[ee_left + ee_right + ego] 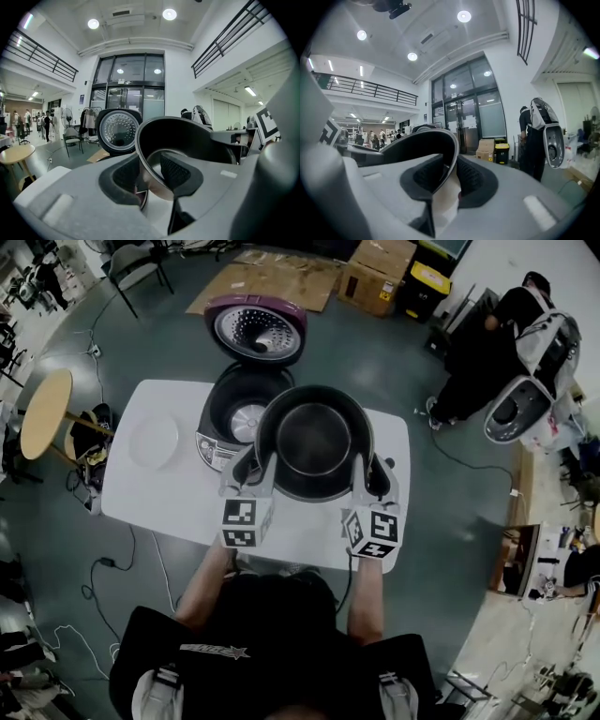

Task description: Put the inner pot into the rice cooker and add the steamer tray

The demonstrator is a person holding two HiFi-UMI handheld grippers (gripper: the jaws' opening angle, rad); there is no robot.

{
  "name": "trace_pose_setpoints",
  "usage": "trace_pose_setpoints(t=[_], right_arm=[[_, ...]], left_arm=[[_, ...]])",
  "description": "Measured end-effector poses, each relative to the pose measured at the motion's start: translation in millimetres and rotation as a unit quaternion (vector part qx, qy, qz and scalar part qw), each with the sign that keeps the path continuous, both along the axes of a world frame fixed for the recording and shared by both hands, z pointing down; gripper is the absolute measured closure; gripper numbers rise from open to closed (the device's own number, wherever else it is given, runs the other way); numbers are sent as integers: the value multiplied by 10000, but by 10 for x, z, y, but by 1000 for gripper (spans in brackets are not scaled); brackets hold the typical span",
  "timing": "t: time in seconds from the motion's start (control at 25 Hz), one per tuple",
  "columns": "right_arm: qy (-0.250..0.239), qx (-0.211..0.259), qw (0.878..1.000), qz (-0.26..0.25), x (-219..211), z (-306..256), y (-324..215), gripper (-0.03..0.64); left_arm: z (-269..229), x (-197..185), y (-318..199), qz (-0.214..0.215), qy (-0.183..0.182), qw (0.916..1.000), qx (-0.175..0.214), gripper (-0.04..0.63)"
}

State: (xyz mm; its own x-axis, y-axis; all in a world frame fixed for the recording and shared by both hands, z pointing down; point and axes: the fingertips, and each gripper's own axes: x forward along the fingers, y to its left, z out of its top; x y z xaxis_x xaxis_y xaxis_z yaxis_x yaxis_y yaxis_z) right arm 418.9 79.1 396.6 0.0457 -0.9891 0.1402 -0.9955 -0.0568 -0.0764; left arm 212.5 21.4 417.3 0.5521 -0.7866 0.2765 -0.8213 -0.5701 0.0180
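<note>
The dark inner pot [314, 439] hangs in the air above the white table, just right of the open rice cooker [228, 411], whose purple lid [255, 329] stands up at the back. My left gripper [262, 463] is shut on the pot's left rim and my right gripper [367, 474] is shut on its right rim. In the left gripper view the pot's wall [187, 136] sits between the pads of the left gripper [150, 174], with the cooker lid [117, 130] behind. In the right gripper view the rim [423, 143] is clamped in the right gripper [449, 177]. A white round steamer tray [153, 441] lies at the table's left.
The white table [141, 507] stands on a grey floor with cables around it. A round wooden table [45, 413] is at the left, and cardboard boxes [375, 268] are at the back. A person [487, 343] stands at the far right beside white equipment [516, 409].
</note>
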Motion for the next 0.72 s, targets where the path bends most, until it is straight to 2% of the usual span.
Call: trace_pose_setpoints(t=[0.28, 0.72], right_arm=[[-1, 209, 9998, -10, -441, -187, -359, 522], [-116, 267, 9996, -26, -924, -273, -866, 520]], left_arm=[[-238, -435, -371, -49, 62, 9996, 258, 449], [-387, -922, -872, -55, 106, 9992, 373, 451]])
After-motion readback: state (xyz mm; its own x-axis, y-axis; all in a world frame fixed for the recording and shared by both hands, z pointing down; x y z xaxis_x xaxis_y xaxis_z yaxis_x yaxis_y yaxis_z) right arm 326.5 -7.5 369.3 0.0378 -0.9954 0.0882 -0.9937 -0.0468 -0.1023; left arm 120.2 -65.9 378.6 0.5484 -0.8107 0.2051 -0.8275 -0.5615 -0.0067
